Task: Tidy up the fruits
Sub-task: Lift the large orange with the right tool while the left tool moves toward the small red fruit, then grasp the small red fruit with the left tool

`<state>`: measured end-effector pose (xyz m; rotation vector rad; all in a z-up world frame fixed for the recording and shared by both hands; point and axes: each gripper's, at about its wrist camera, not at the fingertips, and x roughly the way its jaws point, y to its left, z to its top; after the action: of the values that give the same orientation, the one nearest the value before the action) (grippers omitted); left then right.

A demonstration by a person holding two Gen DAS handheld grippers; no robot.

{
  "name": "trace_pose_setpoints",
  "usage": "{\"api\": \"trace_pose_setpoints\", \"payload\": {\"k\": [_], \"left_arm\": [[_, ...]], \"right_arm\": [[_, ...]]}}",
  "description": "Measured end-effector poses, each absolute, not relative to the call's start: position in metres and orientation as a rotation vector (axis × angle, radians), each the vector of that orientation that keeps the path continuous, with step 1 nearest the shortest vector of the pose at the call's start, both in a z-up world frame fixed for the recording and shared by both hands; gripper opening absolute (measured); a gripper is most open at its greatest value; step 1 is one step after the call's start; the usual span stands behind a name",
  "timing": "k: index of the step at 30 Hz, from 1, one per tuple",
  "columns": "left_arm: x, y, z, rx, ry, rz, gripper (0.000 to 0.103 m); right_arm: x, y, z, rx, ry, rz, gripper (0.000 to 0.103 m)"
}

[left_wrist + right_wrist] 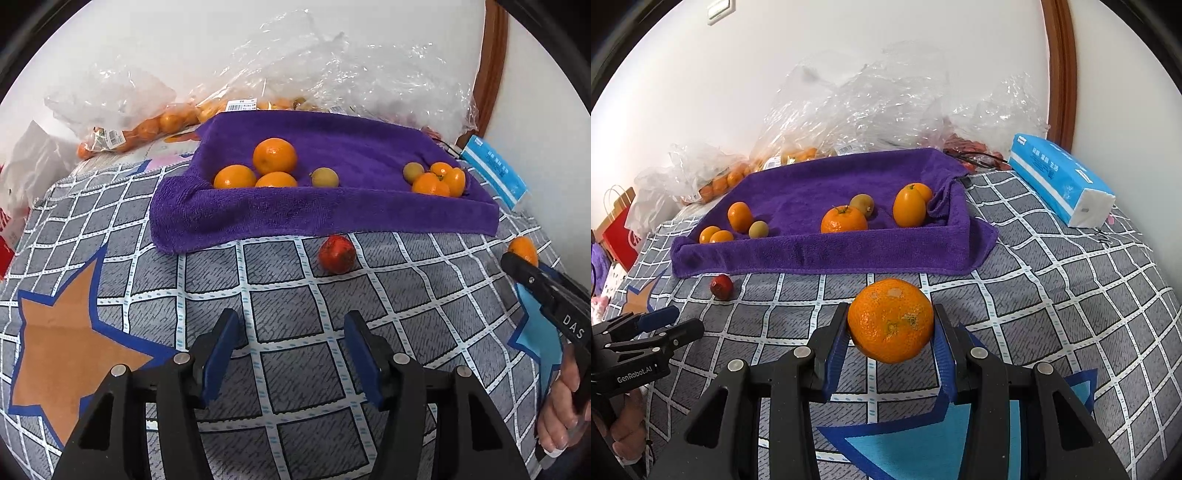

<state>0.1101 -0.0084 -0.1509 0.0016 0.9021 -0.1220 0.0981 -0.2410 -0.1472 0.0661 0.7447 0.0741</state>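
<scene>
A purple towel-lined tray (295, 216) (820, 251) holds several oranges (274, 156) at its left, a small green-yellow fruit (324, 177) in the middle, and more oranges and kumquats (439, 180) at its right. A small red fruit (337, 254) (721, 286) lies on the checked cloth just in front of the tray. My left gripper (291, 345) is open and empty, short of the red fruit. My right gripper (891, 334) is shut on an orange (891, 319) and holds it in front of the tray; the orange also shows in the left wrist view (522, 250).
Clear plastic bags of oranges (147, 125) (727, 177) lie behind the tray against the wall. A blue tissue pack (1060, 177) (495, 170) sits to the tray's right. A red paper bag (620, 232) stands far left. The checked cloth (280, 295) covers the surface.
</scene>
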Motion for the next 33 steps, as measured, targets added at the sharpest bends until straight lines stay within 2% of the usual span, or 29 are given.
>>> {"api": "trace_pose_setpoints", "payload": {"k": [6, 9, 21, 26, 33], "left_arm": [[0.117, -0.017, -0.149, 0.002, 0.906, -0.128, 0.057], [0.127, -0.015, -0.147, -0.049, 0.911, -0.159, 0.049], [0.145, -0.042, -0.149, 0.033, 0.905, -0.196, 0.036], [0.152, -0.045, -0.15, 0.046, 0.898, -0.181, 0.035], [0.155, -0.042, -0.15, 0.032, 0.897, -0.172, 0.023]], "right_arm": [[0.098, -0.242, -0.147, 0.073, 0.74, 0.063, 0.043], [0.098, -0.245, -0.147, 0.079, 0.738, 0.047, 0.043], [0.101, -0.247, -0.15, 0.096, 0.755, 0.045, 0.043], [0.102, -0.246, -0.151, 0.098, 0.759, 0.049, 0.043], [0.105, -0.246, -0.152, 0.107, 0.767, 0.053, 0.043]]}}
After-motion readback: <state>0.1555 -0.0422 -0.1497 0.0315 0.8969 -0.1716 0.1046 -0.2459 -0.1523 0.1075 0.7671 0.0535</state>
